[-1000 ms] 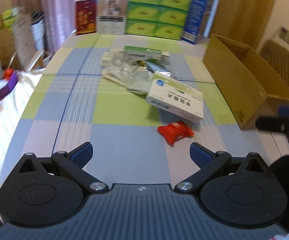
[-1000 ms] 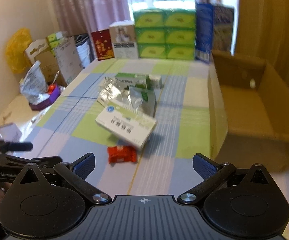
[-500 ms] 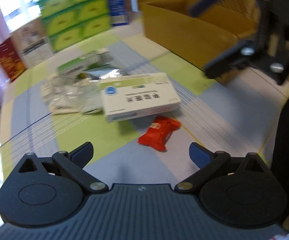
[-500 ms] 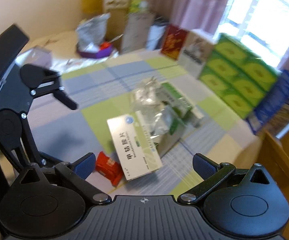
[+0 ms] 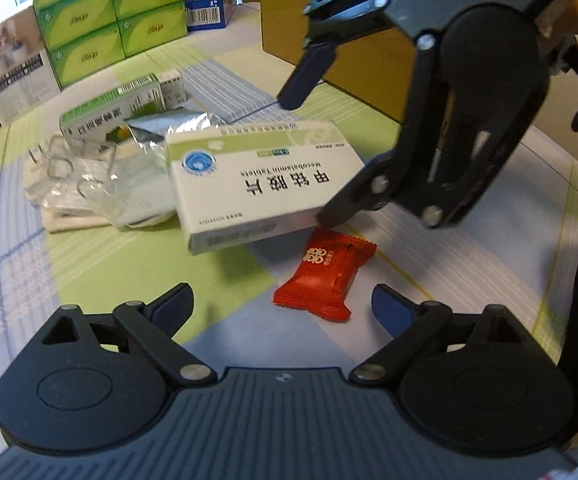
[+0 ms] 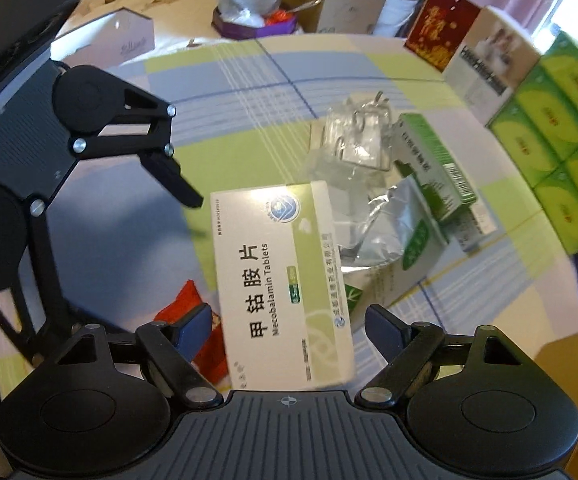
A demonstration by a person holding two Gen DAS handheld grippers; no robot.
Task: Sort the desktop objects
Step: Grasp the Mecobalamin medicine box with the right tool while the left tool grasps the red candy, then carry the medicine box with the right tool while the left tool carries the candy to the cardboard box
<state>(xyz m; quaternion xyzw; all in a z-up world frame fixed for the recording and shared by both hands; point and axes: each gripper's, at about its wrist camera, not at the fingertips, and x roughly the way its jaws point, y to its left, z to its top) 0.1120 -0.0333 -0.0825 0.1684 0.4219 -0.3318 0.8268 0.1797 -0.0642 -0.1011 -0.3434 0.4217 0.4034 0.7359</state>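
We see open tablecloth (image 5: 101, 276) at the near edge, before the left gripper (image 5: 281, 308), blocked only by the red candy packet (image 5: 325, 276). Just beyond it the white tablet box (image 5: 257, 184) bars the middle, with the right gripper (image 5: 309, 148) straddling its right end. Behind it, foil pouch (image 5: 169, 128), clear packaging (image 5: 77, 176) and green carton (image 5: 113, 108) crowd together. The cardboard box (image 5: 369, 56) walls the right edge.
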